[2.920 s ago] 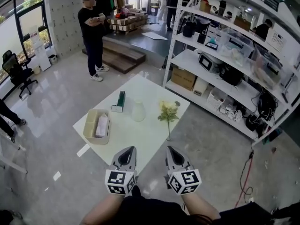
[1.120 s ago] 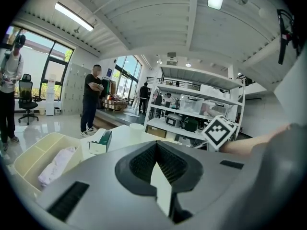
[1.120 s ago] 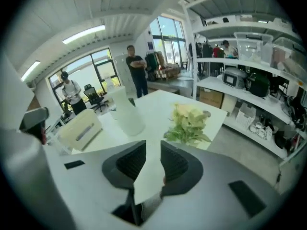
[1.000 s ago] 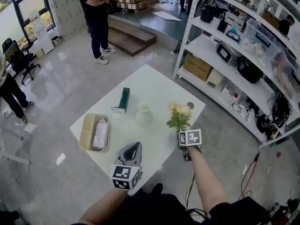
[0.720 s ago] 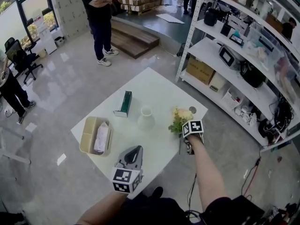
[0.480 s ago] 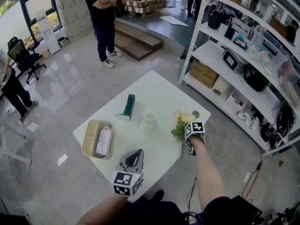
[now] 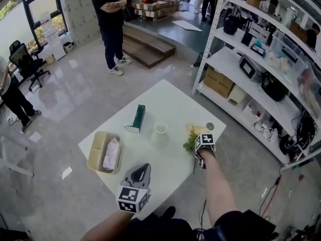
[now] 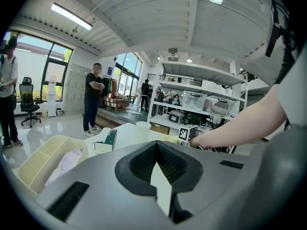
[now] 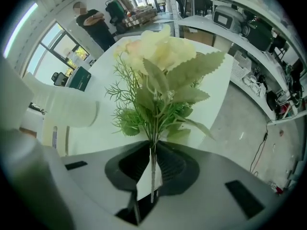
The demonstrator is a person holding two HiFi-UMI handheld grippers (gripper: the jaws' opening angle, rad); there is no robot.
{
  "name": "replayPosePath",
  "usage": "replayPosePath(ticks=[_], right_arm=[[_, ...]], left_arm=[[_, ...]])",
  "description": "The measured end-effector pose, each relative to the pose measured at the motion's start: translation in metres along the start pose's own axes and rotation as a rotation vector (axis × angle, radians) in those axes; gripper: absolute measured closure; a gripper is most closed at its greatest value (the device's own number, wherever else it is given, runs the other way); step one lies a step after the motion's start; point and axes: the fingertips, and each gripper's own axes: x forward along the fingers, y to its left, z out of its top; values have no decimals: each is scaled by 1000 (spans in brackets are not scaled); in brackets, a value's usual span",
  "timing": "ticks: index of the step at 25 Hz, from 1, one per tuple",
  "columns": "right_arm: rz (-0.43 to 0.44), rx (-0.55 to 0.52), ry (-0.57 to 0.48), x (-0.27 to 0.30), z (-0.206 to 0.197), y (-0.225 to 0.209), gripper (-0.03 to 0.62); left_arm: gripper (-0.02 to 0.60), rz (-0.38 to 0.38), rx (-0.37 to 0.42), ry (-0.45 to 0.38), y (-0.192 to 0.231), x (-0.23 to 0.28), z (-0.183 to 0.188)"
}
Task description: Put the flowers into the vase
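A bunch of pale yellow flowers [image 7: 192,133] with green leaves lies on the white table [image 7: 165,102] near its right edge. My right gripper [image 7: 200,163] points steeply down at the stem. Its jaws are closing, and in the right gripper view [image 9: 152,150] the thin stem runs between the pads, with the blooms [image 9: 160,51] fanning out beyond. The white vase [image 7: 160,134] stands upright just left of the flowers, and it shows again [image 9: 62,111] beside the bunch. My left gripper [image 7: 143,167] hovers near the table's front edge, shut and holding nothing [image 8: 156,145].
A beige tray [image 7: 98,143] holding a cloth sits at the table's left. A green box [image 7: 136,118] lies behind the vase. A small grey disc [image 7: 209,126] is near the right edge. A shelf rack [image 7: 261,59] stands right of the table. A person [image 7: 111,24] stands beyond.
My right gripper came forward from beside my body to the flowers, tipped downward and sank onto the stem. The left gripper stayed near the front edge.
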Motion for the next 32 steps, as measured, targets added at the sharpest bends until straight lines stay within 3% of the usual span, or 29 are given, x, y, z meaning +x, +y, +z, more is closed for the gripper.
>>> replayPosePath(ticks=[5, 9, 15, 19, 22, 26, 32], right_arm=[[16, 7, -88, -14, 8, 3, 559], [42, -46, -252, -42, 19, 16, 560], [129, -197, -741, -145, 31, 63, 560], [160, -304, -1071, -227, 8, 101, 560], [125, -401, -1224, -267, -21, 127, 560], [71, -474, -1334, -285, -69, 146, 560], [91, -481, -1317, -275, -98, 155, 560]], left_arm=[[578, -5, 0, -14, -4, 1, 5], [578, -14, 2, -33, -7, 2, 9], [578, -37, 16, -66, -20, 1, 21], [578, -49, 27, -90, -29, -1, 31], [578, -52, 34, -110, -32, -5, 39], [578, -51, 38, -135, -35, -11, 43], [578, -43, 38, -143, -35, -14, 43]])
